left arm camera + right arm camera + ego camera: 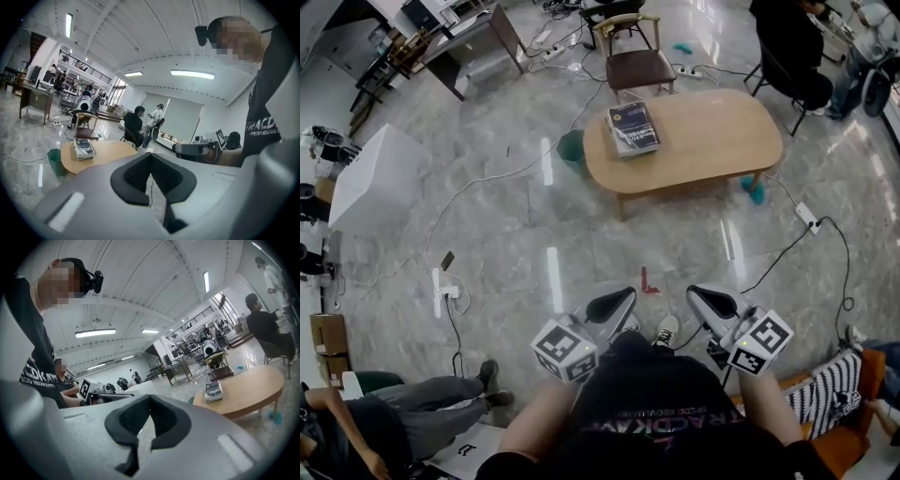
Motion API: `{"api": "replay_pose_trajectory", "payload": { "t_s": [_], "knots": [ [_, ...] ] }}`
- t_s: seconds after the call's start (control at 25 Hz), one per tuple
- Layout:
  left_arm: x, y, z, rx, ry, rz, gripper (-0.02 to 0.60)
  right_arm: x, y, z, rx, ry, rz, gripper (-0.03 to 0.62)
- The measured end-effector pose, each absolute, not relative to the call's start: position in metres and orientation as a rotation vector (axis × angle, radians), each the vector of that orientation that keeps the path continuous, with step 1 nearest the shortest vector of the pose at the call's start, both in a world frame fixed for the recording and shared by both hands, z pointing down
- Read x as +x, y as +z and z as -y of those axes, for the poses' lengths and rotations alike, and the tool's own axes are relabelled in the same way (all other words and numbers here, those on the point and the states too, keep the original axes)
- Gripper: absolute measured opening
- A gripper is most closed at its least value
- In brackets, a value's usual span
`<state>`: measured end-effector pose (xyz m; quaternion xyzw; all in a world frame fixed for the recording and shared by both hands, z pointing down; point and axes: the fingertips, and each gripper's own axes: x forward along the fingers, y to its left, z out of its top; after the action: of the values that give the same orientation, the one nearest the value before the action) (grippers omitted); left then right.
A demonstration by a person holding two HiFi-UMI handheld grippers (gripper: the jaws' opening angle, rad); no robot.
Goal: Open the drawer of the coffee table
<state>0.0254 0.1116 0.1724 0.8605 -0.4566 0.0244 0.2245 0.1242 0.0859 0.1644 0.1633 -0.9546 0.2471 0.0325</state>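
Overhead only, white box [380,178], apart from coffee table [712,141]

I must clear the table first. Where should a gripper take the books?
Probably take the books by their near short edge, jaws above and below, coming level from the table's near left end. They lie flat close to that rim, so only edges offer a hold.

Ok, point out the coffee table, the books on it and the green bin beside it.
coffee table [712,141], head view, bare middle of its top.
books [633,128], head view, cover of the top book.
green bin [572,147], head view, its open top.
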Motion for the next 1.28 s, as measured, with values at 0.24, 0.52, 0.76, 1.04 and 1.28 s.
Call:
{"api": "replay_pose_trajectory", "payload": {
  "t_s": [0.24,0.52,0.76,1.04,1.28],
  "knots": [
    [-0.009,0.178,-0.092,2.384,0.066,1.255,0.005,0.107,0.159,-0.07,0.589,0.72,2.926,0.002],
    [-0.043,0.174,-0.065,2.448,0.065,1.214,0.005,0.091,0.146,-0.047,0.752,0.659,2.89,0.002],
    [-0.067,0.179,-0.06,2.48,0.054,1.166,0.005,0.076,0.147,-0.047,0.855,0.616,2.865,0.002],
    [-0.091,0.194,-0.06,2.442,0.06,1.183,0.005,0.071,0.16,-0.037,0.905,0.646,2.832,0.002],
    [-0.103,0.208,-0.045,2.397,0.061,1.238,0.005,0.065,0.168,-0.001,0.871,0.613,2.83,0.002]
  ]
}}
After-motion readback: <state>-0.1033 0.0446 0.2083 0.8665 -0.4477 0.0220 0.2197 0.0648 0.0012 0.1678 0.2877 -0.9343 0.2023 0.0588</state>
